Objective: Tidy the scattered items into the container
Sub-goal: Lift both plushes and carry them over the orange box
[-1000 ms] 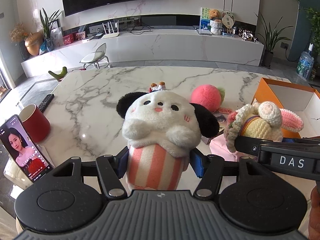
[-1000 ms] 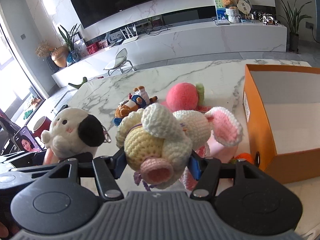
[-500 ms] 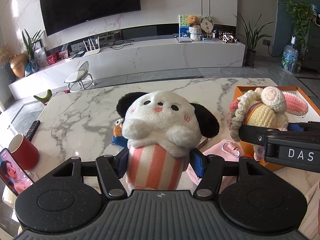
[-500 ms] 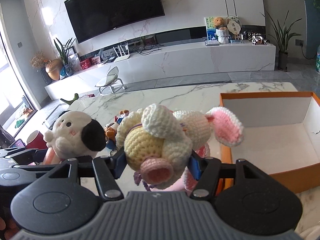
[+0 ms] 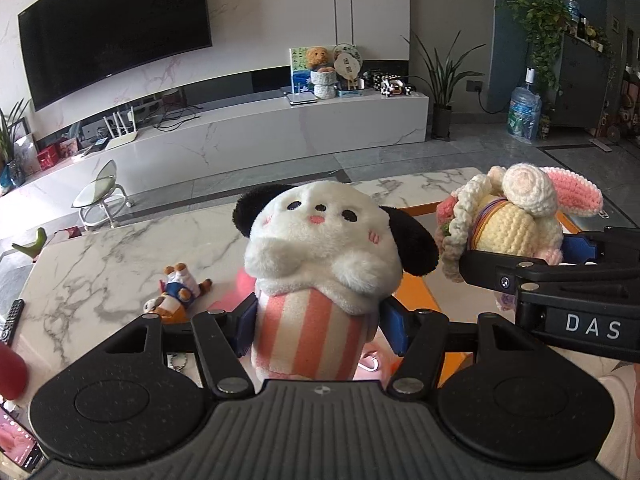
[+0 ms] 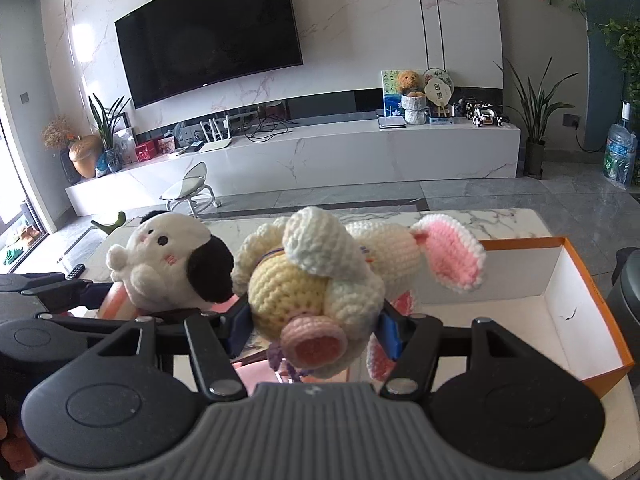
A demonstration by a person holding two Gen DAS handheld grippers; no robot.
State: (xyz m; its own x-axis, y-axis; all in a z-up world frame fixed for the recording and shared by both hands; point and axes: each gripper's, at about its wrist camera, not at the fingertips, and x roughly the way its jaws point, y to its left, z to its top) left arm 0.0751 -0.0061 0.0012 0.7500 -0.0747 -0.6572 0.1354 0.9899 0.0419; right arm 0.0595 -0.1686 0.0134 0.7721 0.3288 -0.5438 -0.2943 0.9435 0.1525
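My left gripper (image 5: 320,326) is shut on a white plush dog (image 5: 320,256) with black ears and a pink striped body, held above the marble table (image 5: 100,264). My right gripper (image 6: 314,330) is shut on a cream crocheted bunny (image 6: 316,280) with pink ears, held over the near left corner of the orange box (image 6: 552,304), whose white inside shows to the right. The dog also shows in the right wrist view (image 6: 168,268), and the bunny in the left wrist view (image 5: 508,216). The box edge (image 5: 416,296) shows behind the dog.
A small animal figure in blue (image 5: 176,296) lies on the table at left. A pink item (image 5: 368,364) lies under the left gripper. A remote (image 5: 12,320), a red cup (image 5: 10,372) and a phone (image 5: 18,440) sit at the left edge.
Both grippers have risen and moved right toward the orange box, each holding its toy. The box now lies closer under the right gripper.
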